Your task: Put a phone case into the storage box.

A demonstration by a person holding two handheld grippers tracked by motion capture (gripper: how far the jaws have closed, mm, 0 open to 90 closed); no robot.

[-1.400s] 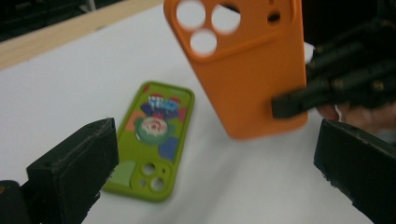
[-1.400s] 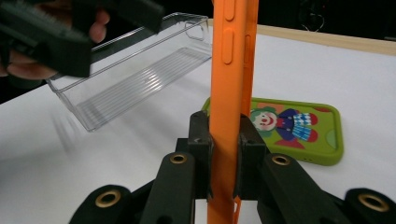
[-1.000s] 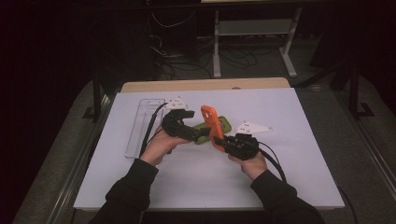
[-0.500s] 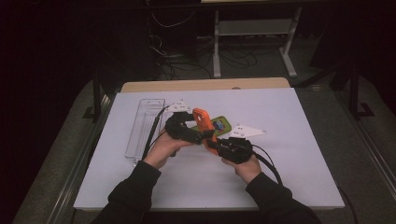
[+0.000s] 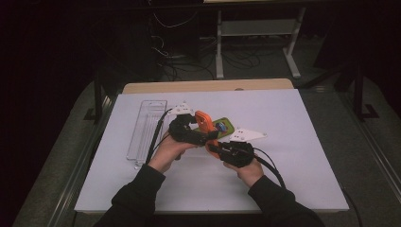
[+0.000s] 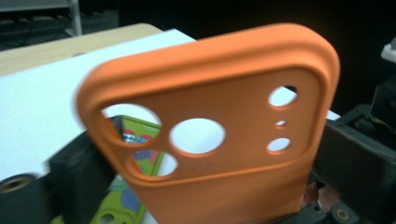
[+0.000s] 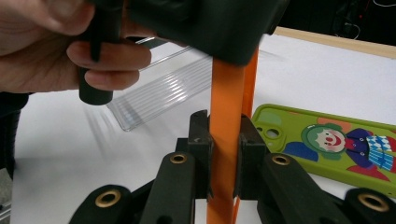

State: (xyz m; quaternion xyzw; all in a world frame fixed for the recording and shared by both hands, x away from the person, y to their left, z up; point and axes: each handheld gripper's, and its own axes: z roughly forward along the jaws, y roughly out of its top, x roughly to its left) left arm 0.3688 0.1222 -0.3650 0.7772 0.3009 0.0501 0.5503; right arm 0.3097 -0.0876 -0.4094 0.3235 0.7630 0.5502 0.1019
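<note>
— So, where is the orange case [image 5: 204, 121] seen?
— Above the white table [image 5: 307, 142], near its middle, held up between the two grippers. In the right gripper view it is seen edge-on [image 7: 225, 140], standing upright, and is clamped between the two pads of the right gripper [image 7: 224, 149].

— And the right gripper is shut on it, then?
— Yes. Its jaws are pressed against both faces of the case, low on the case's edge. In the high view the right gripper [image 5: 215, 147] is held by the right hand [image 5: 246, 168], just in front of the case.

— What is made of the left gripper [image 5: 201, 137]?
— Its jaws have just been closing a little. In its own view the case's camera end [image 6: 210, 126] lies between the jaws, with one jaw seen at each side of it. Whether the pads are pressed onto the case cannot be told; the picture is blurred there.

— Is anything else laid on the table?
— A green case [image 7: 327, 140] with a clown picture is laid flat behind the orange one, just beside it. A clear tray [image 5: 146, 127] is set to the left, apart from both cases.
</note>
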